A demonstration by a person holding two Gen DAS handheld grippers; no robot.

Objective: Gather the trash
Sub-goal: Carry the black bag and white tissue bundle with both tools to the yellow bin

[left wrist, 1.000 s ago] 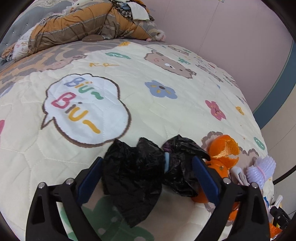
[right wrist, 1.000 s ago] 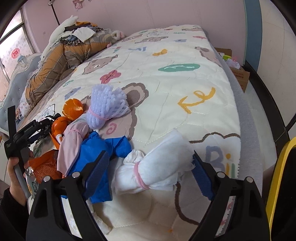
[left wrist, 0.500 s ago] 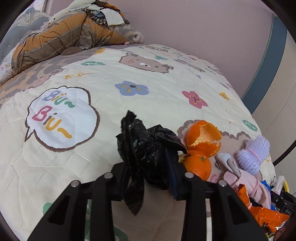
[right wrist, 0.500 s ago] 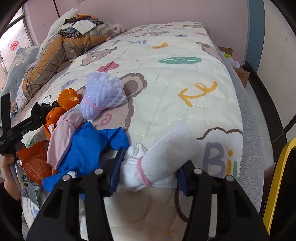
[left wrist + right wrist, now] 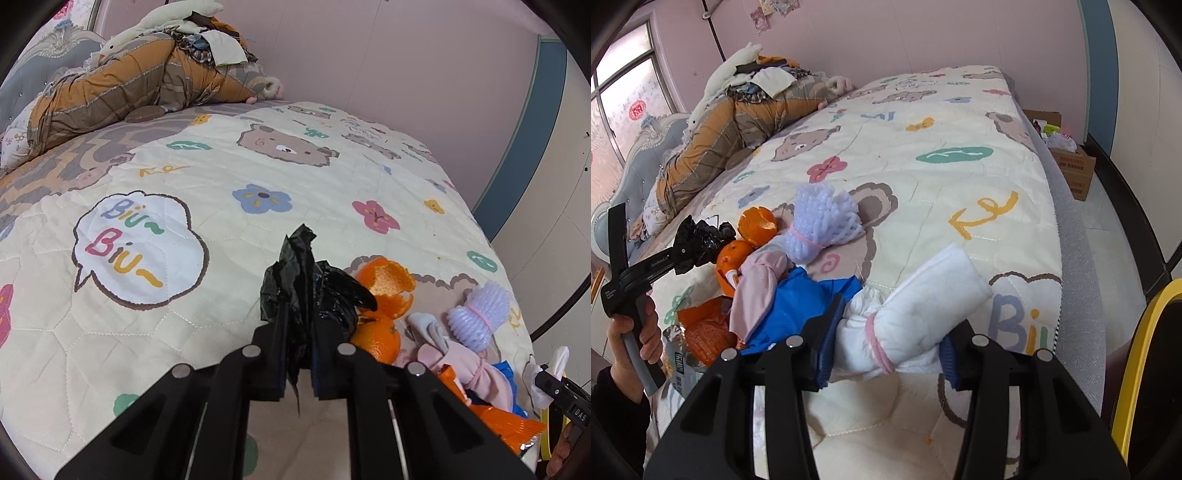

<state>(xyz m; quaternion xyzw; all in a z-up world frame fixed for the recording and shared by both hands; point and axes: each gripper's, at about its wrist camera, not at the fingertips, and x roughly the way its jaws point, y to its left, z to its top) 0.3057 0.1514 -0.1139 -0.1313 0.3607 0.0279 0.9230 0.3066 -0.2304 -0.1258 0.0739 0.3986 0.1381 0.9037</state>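
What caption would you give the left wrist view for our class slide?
Left gripper clamps a crumpled black plastic bag on the cartoon quilt, beside an orange and its peel.

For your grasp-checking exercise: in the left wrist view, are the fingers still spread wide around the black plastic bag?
No, the left gripper is pinched tight on the black plastic bag.

Even soft daylight, sharp focus, strong fisheye warp, dark corners.
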